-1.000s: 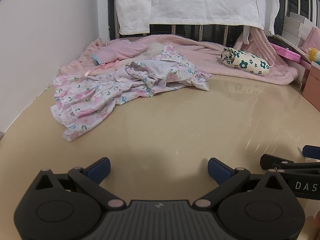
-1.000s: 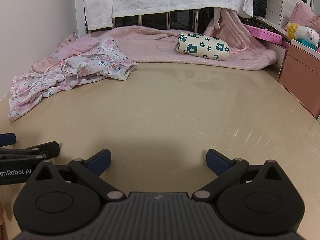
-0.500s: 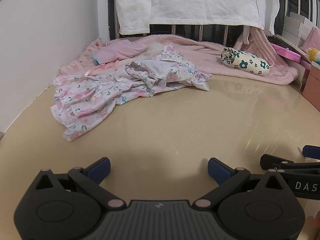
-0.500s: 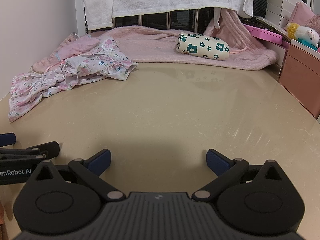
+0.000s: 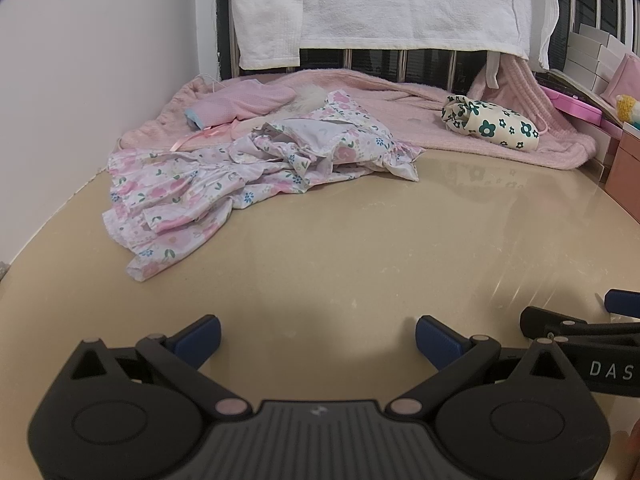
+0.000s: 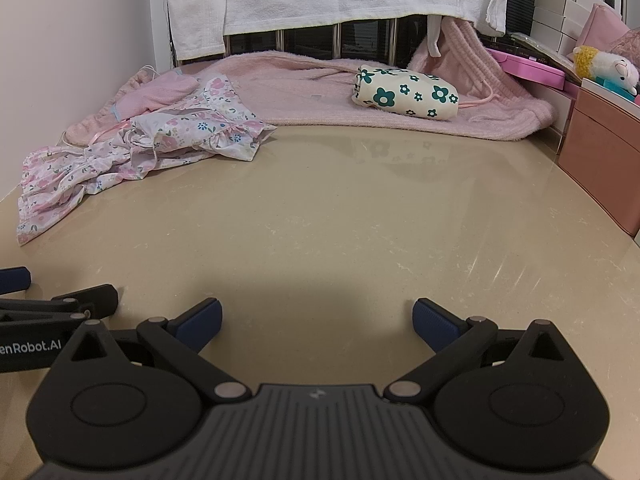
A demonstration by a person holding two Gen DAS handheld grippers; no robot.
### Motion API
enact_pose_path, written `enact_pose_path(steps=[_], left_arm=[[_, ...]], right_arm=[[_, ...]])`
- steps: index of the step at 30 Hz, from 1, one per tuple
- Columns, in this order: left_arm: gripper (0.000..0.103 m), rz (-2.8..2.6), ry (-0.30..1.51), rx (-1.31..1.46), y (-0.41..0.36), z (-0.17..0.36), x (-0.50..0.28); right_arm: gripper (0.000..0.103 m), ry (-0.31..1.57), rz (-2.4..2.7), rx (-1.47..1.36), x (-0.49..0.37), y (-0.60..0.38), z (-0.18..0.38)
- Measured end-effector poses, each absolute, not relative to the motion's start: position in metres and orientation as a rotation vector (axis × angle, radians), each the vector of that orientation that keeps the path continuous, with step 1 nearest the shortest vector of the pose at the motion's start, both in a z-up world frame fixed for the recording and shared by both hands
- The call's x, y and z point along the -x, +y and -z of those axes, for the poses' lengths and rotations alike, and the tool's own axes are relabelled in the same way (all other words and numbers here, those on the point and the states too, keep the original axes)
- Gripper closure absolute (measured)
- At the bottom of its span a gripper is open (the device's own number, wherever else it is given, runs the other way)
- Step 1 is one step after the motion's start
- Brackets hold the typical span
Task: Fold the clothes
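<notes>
Nothing's been picked up yet: the left gripper (image 5: pixel 318 334) and right gripper (image 6: pixel 316 320) are both held spread wide and empty, low over the beige tabletop (image 5: pixel 360 240), well short of the crumpled floral dress (image 5: pixel 224 176). The dress is bunched just in front of the pink blanket (image 5: pixel 400 104), left of the rolled flower-print bundle (image 5: pixel 492 126). Probably best grabbed by two separate hem or shoulder edges and dragged out flat first, not folded while it's still wadded up

We look low and forward along each pair of tongs, side by side near the worktop (image 5: pixel 360 248), both views sharing the floral dress (image 6: pixel 132 152) and white towel (image 5: pixel 380 0) beyond.
</notes>
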State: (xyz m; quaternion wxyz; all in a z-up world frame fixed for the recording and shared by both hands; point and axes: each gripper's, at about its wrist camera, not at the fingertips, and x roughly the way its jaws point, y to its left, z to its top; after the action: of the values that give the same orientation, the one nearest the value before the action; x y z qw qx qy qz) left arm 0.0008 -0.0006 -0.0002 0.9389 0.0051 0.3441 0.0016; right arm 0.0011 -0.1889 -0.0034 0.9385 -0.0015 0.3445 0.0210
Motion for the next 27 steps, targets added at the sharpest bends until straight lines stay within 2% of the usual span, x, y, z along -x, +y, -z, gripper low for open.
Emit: enact_pose_path(steps=[27], left_arm=[[0.000,-0.004,0.701,-0.012,0.0009,0.0002,0.0007]], right_arm=[[0.001,0.704,-0.043,0.004,-0.0007,-0.1889,0.0041]])
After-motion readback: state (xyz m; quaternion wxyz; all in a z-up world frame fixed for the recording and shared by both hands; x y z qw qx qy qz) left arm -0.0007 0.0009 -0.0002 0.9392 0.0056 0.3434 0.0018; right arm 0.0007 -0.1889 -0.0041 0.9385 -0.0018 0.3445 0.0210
